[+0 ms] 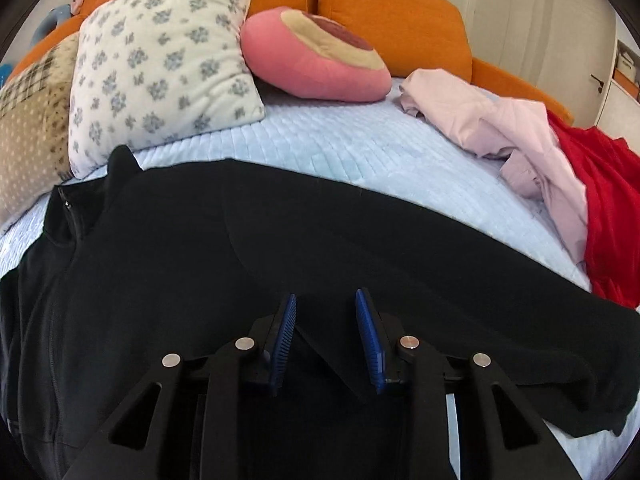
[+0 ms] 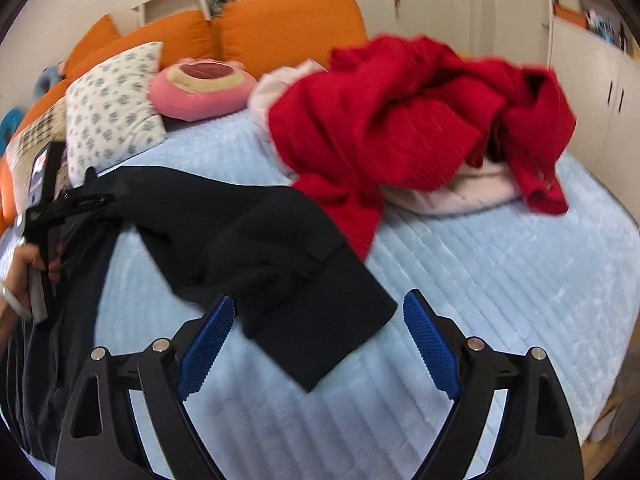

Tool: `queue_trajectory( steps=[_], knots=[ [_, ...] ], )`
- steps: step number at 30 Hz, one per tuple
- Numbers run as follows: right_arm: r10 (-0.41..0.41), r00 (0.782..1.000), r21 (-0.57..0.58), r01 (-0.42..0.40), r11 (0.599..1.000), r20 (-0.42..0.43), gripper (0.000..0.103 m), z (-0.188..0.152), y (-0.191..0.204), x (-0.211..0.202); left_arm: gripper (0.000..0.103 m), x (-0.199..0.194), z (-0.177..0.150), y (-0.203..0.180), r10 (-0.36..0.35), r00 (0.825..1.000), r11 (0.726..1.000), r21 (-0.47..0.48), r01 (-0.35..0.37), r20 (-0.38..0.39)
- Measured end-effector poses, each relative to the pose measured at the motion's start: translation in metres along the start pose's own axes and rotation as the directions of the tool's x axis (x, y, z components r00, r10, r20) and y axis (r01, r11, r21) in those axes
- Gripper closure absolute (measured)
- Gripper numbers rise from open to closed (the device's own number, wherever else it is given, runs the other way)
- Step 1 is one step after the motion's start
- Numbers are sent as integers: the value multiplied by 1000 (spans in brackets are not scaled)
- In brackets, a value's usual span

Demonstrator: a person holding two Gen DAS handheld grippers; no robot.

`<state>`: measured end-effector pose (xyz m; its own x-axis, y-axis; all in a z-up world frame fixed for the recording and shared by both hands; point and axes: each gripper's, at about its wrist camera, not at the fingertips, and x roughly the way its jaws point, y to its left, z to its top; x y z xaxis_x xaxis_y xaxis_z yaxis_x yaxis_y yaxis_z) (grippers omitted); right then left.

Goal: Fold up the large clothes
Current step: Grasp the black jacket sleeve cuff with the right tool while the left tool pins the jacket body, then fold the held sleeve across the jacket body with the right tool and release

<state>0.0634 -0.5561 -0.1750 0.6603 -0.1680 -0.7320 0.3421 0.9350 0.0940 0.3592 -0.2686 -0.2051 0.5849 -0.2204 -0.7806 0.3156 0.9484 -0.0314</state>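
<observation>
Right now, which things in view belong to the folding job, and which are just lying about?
In the job: black zip-up fleece jacket; crumpled red knit garment; pale pink shirt.
Lying about: white floral square pillow; round pink plush cushion; orange backrest cushions.

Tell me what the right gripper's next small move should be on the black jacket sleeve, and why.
Probably ease the right gripper forward and close on the sleeve cuff of the black jacket. Its jaws stand wide open with the cuff lying flat on the light blue bedcover between them, not gripped, so the sleeve cannot be folded in yet.
</observation>
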Motion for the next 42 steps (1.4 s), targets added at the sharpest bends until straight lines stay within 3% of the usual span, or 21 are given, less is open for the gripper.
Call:
queue_trajectory(
  steps=[4,7,11,17,21,26,33,39,42],
  knots=[
    [40,995,47,-36,998,-96,17,4,-12,39,66,9,-6,7,-19,1000,999,-33,18,-18],
    [57,988,66,-48,997,-144,31,1,-11,58,66,10,-8,12,-32,999,998,-50,32,-15],
    [58,989,63,-49,997,-138,55,0,-6,58,66,10,-7,10,-27,1000,999,-44,27,-11],
    [110,987,78,-101,992,-121,83,7,3,45,65,8,-9,11,-25,1000,998,-54,24,-6],
    [147,986,36,-144,989,-81,90,23,15,28,65,7,-10,13,-36,999,997,-72,36,1],
    [162,987,-63,-162,985,9,93,71,38,-2,74,3,-11,16,-52,998,994,-100,54,18],
    [95,974,-162,-62,985,207,93,179,71,-43,75,-7,-16,17,-62,998,986,-153,65,27],
    [-5,974,-215,55,975,226,93,263,107,-30,78,-10,-7,-8,-23,999,996,-90,27,38],
    [-22,982,-231,65,971,186,93,283,125,-16,78,-1,-4,-20,-17,1000,996,-83,18,12]
  ],
)
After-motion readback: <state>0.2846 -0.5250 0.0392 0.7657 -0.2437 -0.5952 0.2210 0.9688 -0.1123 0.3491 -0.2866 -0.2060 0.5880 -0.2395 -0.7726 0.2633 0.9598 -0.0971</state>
